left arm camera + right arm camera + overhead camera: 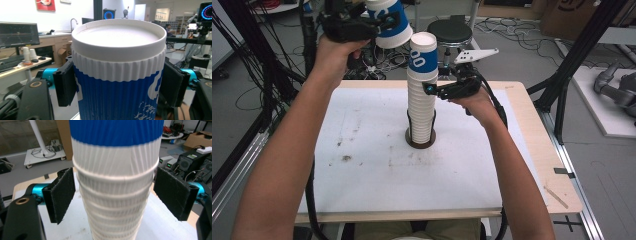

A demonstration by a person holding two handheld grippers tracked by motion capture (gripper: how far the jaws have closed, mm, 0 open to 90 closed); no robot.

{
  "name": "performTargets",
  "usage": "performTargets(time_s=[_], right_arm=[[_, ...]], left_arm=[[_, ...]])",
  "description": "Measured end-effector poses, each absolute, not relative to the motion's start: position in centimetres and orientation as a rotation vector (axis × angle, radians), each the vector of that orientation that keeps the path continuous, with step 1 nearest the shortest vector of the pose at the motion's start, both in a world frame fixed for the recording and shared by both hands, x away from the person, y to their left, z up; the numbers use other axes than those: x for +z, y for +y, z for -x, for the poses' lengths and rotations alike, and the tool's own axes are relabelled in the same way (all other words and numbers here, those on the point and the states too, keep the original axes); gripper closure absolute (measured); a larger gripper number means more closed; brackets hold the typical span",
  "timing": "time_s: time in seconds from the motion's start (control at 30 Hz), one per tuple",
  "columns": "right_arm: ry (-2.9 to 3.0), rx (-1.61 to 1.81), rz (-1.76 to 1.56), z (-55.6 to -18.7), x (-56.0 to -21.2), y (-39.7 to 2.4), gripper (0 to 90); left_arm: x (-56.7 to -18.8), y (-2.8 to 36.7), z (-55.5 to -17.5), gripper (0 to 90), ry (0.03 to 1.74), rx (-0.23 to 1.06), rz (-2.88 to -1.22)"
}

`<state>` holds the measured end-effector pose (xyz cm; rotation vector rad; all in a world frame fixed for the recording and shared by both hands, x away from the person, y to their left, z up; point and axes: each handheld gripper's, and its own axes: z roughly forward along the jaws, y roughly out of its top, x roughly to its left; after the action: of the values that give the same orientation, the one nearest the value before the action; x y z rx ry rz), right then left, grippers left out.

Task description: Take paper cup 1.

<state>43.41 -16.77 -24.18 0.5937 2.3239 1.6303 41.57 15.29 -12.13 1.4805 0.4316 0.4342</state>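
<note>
Left tongs (pixel 384 22) pinch a light, crushable paper cup (pixel 388 21) by its ribbed sides, lifted above the tabletop (pixel 362 165). Right tongs (pixel 437 82) stand spread around the cup stack (pixel 422 100), pads apart from it.

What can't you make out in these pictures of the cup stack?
- Held cup: base cut off by the bottom edge in the left gripper view; its print is partly covered by the left claw in the high view.
- Stack: top and bottom cut off in the right gripper view.
- Stack holder: mostly hidden by the cups, high view.
</note>
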Motion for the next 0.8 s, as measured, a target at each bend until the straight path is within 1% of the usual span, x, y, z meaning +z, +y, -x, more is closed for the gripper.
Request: performTargets(time_s=[0.13,0.2,0.3,0.33,0.53,0.57,0.63,0.67,0.7,0.77,0.8], right_arm=[[2.343,1.605,-0.602,-43.2,-24.4,-17.2,18.0],[2.349,1.588,-0.603,-42.9,-24.6,-17.6,18.0],[2.361,1.557,-0.604,-42.5,-24.8,-18.0,18.0],[2.356,1.552,-0.592,-42.4,-24.9,-18.2,18.0],[2.357,1.519,-0.608,-41.2,-26.3,-20.0,18.0],[2.352,1.512,-0.610,-41.0,-26.5,-20.3,18.0],[2.342,1.497,-0.636,-40.2,-27.4,-21.3,18.0],[2.332,1.473,-0.645,-39.8,-27.8,-21.7,18.1],[2.329,1.472,-0.653,-39.4,-28.4,-22.2,18.0],[2.332,1.451,-0.674,-38.8,-29.3,-22.9,18.4],[2.332,1.471,-0.687,-38.5,-30.0,-23.5,18.6]], left_arm=[[-13.6,16.9,-41.2,26.0,0.445,0.441,-1.497],[-15.4,18.1,-40.7,26.0,0.455,0.446,-1.509],[-17.0,19.1,-40.2,26.0,0.463,0.450,-1.531],[-17.5,19.3,-40.1,26.0,0.461,0.433,-1.533],[-20.5,19.9,-38.8,25.9,0.438,0.424,-1.567],[-21.4,19.9,-38.4,25.9,0.441,0.418,-1.571],[-23.1,19.8,-38.0,25.9,0.443,0.405,-1.578],[-23.1,19.8,-38.0,25.9,0.443,0.405,-1.578],[-24.7,19.7,-37.5,25.9,0.443,0.410,-1.602],[-25.9,19.6,-37.1,25.8,0.446,0.411,-1.599],[-25.9,19.6,-37.1,25.8,0.446,0.411,-1.599]])
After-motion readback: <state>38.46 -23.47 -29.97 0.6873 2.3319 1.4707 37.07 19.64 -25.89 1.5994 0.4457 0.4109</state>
